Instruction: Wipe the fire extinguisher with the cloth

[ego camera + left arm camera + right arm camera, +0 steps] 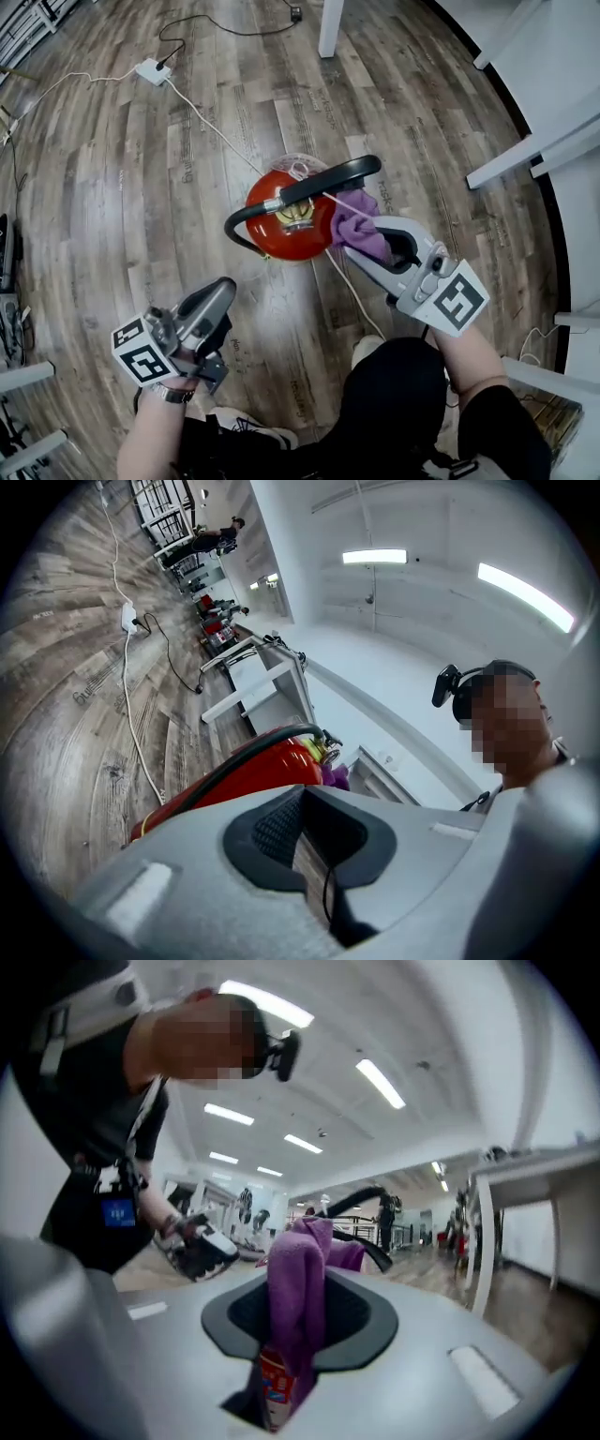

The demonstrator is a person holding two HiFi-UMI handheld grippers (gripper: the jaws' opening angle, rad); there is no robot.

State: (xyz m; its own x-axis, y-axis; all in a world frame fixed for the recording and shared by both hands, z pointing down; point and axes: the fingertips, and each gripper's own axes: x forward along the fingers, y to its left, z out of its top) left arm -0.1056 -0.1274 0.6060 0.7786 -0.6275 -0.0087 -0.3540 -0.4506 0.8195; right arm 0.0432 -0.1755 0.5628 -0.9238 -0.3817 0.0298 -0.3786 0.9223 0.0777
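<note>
A white plug box [152, 71] lies on the wooden floor [112, 187] up at 11 o'clock, with thin cords running from it. Low on the left, the left gripper [217, 302] is shut tight with nothing in it, and it touches nothing. The red fire extinguisher [281, 230] stands on the floor at 1 o'clock from this gripper, near but apart. We look down on its top. Its black handle [328, 181] lies across it, and its black hose [236, 228] curls round the 9 o'clock side. The purple cloth [359, 228] sits against the extinguisher at its 3 o'clock side, just under the end of the handle. The right gripper [375, 240] reaches in from 4 o'clock and pinches the cloth. Its jaws are a little apart, and the bunched cloth fills the gap. Some cloth sticks out past the tips toward the extinguisher. White furniture legs [525, 150] stand off at 2 o'clock.
</note>
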